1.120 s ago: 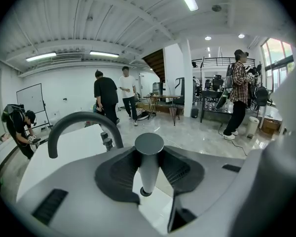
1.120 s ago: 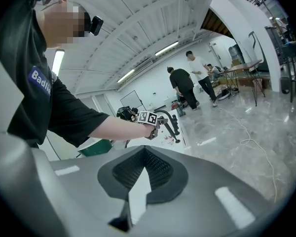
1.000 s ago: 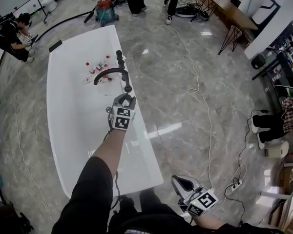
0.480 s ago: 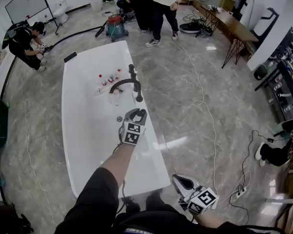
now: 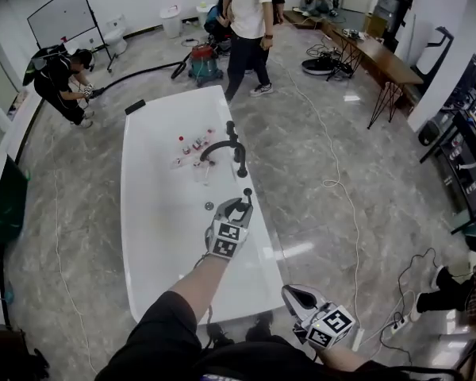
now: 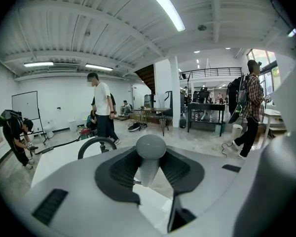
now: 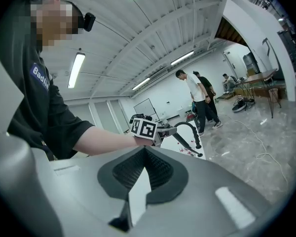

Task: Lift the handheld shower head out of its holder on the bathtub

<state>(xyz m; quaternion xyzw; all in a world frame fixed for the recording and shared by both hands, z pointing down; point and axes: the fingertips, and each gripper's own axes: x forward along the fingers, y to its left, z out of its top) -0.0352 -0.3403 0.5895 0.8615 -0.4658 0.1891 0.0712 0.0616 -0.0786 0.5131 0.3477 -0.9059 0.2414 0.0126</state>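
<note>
My left gripper clamps the stem of the grey handheld shower head above the white bathtub, seemingly clear of its holder, while my right gripper hangs closed and empty; the smooth tapered stem could slip and drop.

L gripper w/ shower head lifted up, drawn back from faucet, toward person.
</note>
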